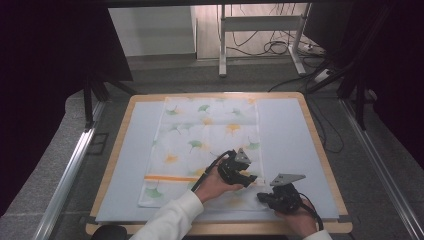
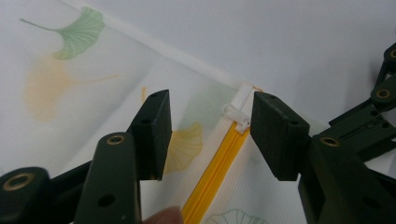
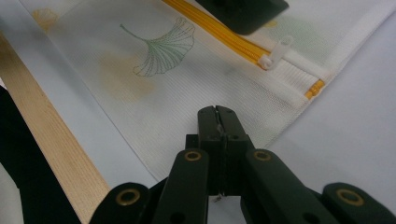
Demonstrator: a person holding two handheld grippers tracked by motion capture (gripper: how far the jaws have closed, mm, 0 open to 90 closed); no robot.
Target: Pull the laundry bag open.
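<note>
On grey mat [image 1: 290,150] of wooden table [image 1: 127,117]: white ginkgo-print laundry bag [image 1: 200,135] lying flat, yellow zipper [image 2: 212,175] near front edge. Left gripper [image 2: 210,121] low over bag, jaws apart, straddling white zipper pull [image 2: 236,116]. Right gripper [image 3: 218,122] at bag's near right corner, jaws pressed together on fabric edge.

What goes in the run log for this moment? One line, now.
left gripper: open, jaws astride white zipper pull | right gripper: shut on mesh bag edge | zipper: closed
</note>
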